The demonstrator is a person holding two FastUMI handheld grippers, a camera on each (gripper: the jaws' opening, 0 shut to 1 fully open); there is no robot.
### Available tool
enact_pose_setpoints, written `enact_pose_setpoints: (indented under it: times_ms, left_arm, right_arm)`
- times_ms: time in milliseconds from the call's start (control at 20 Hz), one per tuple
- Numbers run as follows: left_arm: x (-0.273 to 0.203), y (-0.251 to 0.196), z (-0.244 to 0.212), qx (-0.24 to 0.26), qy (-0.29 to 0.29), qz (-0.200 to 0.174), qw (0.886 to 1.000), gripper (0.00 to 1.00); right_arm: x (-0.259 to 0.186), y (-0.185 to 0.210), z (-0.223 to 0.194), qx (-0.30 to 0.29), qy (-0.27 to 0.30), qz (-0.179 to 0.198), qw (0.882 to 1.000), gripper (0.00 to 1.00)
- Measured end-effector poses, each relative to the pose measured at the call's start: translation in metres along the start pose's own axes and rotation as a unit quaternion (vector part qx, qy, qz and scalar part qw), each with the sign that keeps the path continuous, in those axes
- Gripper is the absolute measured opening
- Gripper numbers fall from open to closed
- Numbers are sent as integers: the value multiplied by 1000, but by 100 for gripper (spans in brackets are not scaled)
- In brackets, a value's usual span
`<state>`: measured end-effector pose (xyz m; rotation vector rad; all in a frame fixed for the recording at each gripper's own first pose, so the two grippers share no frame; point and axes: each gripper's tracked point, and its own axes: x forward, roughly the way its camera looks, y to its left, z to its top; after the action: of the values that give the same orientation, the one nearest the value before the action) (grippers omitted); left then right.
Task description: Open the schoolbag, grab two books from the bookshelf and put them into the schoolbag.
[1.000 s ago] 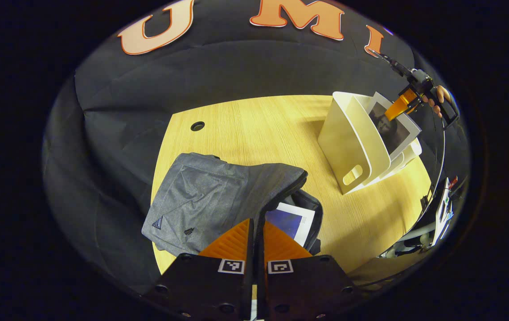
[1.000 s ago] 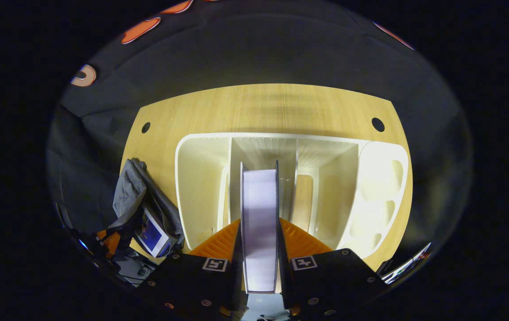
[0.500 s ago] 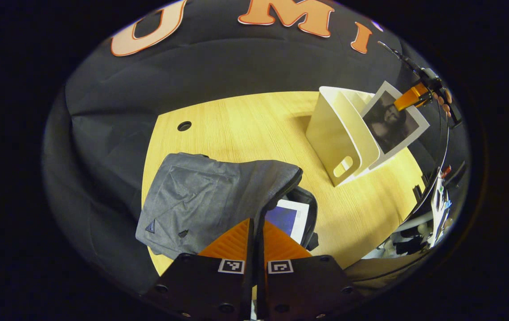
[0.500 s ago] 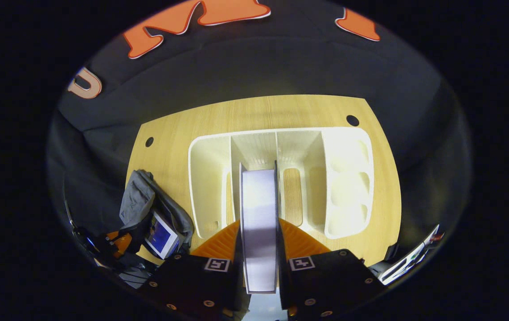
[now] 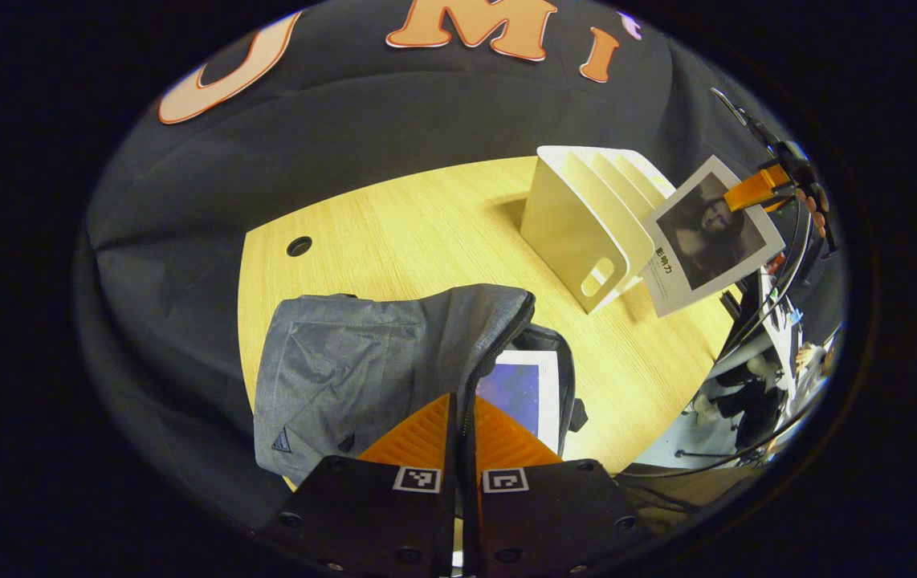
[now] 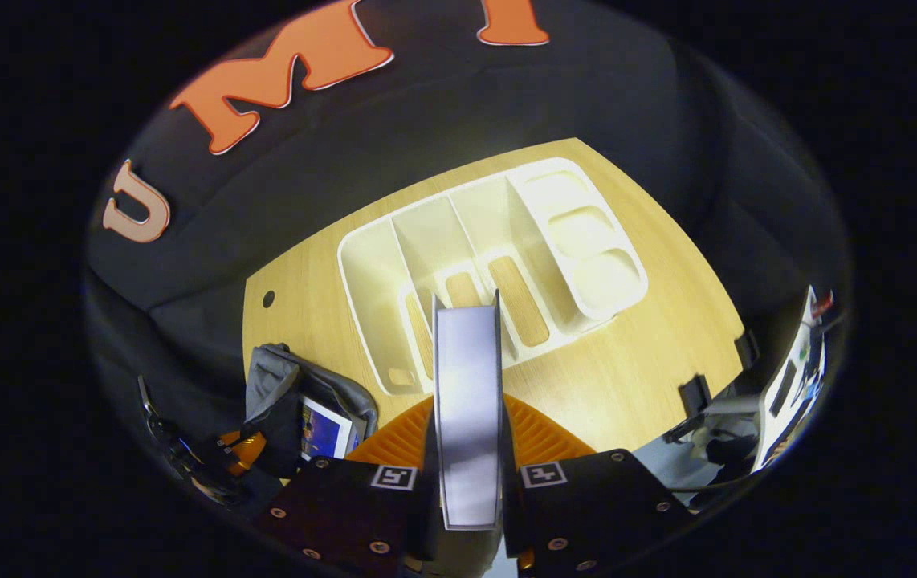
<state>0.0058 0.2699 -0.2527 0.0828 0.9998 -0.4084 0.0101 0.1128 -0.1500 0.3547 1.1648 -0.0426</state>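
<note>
The grey schoolbag (image 5: 362, 361) lies on the wooden table (image 5: 426, 233), its zipped mouth held apart. My left gripper (image 5: 462, 417) is shut on the edge of the bag's flap. A blue-covered book (image 5: 519, 389) lies inside the opening. My right gripper (image 6: 466, 409) is shut on a second book (image 6: 466, 361), seen edge-on between its fingers. In the left gripper view that book (image 5: 707, 233) shows a dark portrait cover and hangs in the air just right of the white bookshelf (image 5: 579, 225), held by the right gripper (image 5: 760, 189). The bookshelf (image 6: 491, 257) lies below and ahead, its slots bare.
The schoolbag (image 6: 282, 393) with the blue book (image 6: 326, 429) sits at the lower left of the right gripper view, beside the left gripper (image 6: 238, 449). A round cable hole (image 5: 299, 246) marks the table's far left. Cables and equipment (image 5: 764, 361) stand past the table's right edge.
The right gripper has lifted the portrait book clear of the bookshelf and pulled it back and to the side. The left gripper keeps hold of the bag flap; its view has swung a little.
</note>
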Motion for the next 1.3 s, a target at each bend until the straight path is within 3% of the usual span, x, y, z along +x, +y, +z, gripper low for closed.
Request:
enact_pose_setpoints:
  times_ms: [350,600,1200,1300]
  left_arm:
    - [-1,4,4,52,-2,-34,998,5]
    - [-3,6,6,72,-5,-39,997,5]
    - [-32,22,29,79,-34,-31,996,5]
    - [-36,23,31,82,-37,-28,996,5]
  right_arm:
    - [-32,6,-75,101,-23,28,994,33]
    - [-46,15,-104,153,-44,67,985,32]
    - [-30,96,-133,161,-56,188,967,32]
    - [-28,108,-138,173,-53,215,960,32]
